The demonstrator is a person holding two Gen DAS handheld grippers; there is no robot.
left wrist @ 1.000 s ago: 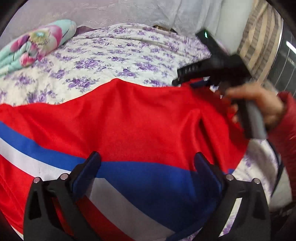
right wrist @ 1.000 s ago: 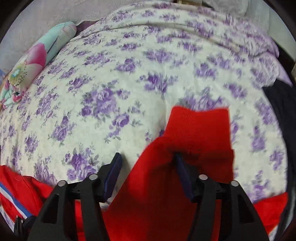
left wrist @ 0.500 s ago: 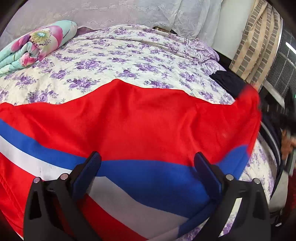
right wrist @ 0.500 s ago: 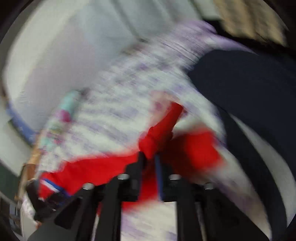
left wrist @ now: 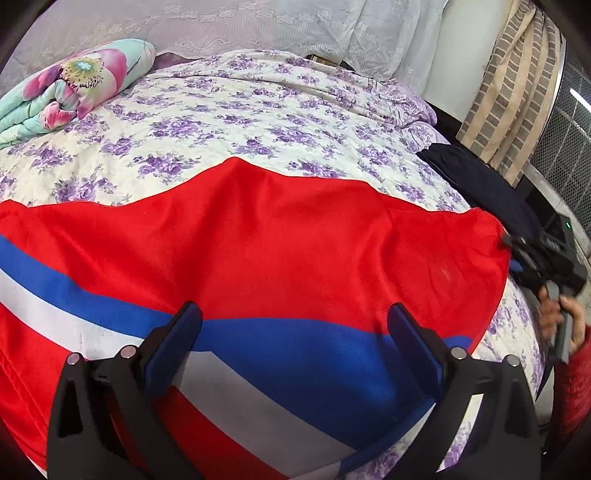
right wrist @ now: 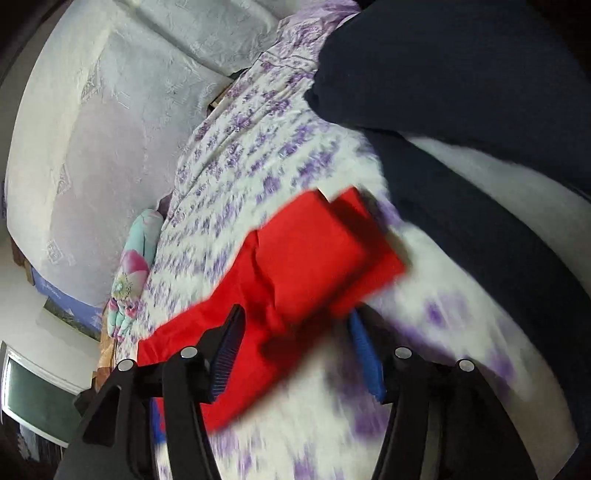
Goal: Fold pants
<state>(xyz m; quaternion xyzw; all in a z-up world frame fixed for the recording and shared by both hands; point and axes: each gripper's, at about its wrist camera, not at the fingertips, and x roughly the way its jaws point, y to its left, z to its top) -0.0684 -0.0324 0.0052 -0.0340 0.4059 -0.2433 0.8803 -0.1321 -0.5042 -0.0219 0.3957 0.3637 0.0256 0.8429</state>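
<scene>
Red pants (left wrist: 280,243) with a blue and white side stripe lie spread across the floral bed. My left gripper (left wrist: 293,326) is open just above the blue stripe, holding nothing. In the right wrist view the pants' red end (right wrist: 314,251) lies on the bed, slightly blurred. My right gripper (right wrist: 295,350) is open with its jaws apart on either side of the cloth's edge. The right gripper also shows in the left wrist view (left wrist: 546,254), at the pants' right end, held in a hand.
A rolled floral quilt (left wrist: 74,85) lies at the bed's far left. A dark navy garment (right wrist: 461,92) lies at the bed's right edge, close to the pants' end. White pillows (left wrist: 332,26) line the headboard. A striped curtain (left wrist: 517,85) hangs at right.
My right gripper carried the pants' end out to the right, stretching the pants flat, then opened and let it go. My left gripper has stayed open in place.
</scene>
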